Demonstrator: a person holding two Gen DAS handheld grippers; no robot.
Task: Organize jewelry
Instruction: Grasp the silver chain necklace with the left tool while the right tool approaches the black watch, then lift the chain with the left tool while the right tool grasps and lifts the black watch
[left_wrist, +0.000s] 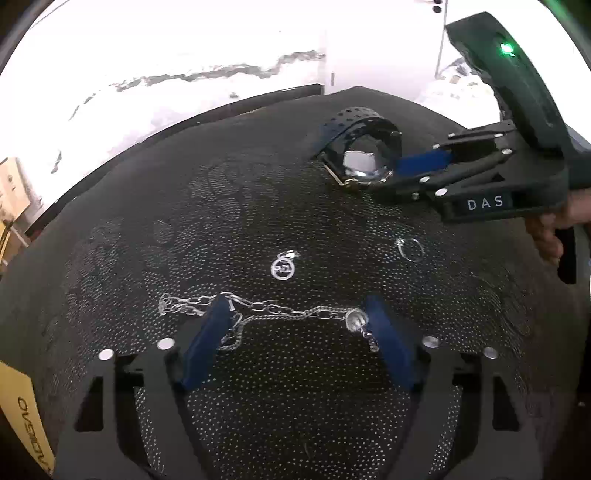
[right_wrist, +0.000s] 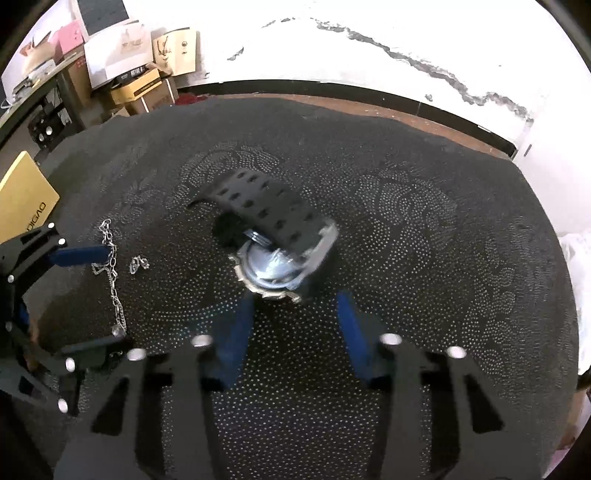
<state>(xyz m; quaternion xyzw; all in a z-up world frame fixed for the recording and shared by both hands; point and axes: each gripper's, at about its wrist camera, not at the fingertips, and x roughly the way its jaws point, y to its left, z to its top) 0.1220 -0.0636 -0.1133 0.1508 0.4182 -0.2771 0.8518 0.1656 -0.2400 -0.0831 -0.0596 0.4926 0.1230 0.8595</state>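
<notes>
— Where's the jewelry?

— The silver chain (left_wrist: 258, 308) lies strung across the black dotted cloth (left_wrist: 295, 406), right at the tips of my left gripper (left_wrist: 295, 317). Its blue fingers (left_wrist: 207, 343) are spread, one on each side of the chain, pinching nothing. Just past it sit a small round pendant (left_wrist: 283, 266) and, off to the right, a plain ring (left_wrist: 410, 249).

— And the watch?

— The black watch (right_wrist: 280, 251) with the perforated strap lies further back on the cloth, face tilted. My right gripper (right_wrist: 295, 314) is at it — fingers (right_wrist: 236, 339) apart, just short of the case, not gripping it.

— Anything else?

— A yellow box (right_wrist: 22, 195) at the cloth's edge.
</notes>
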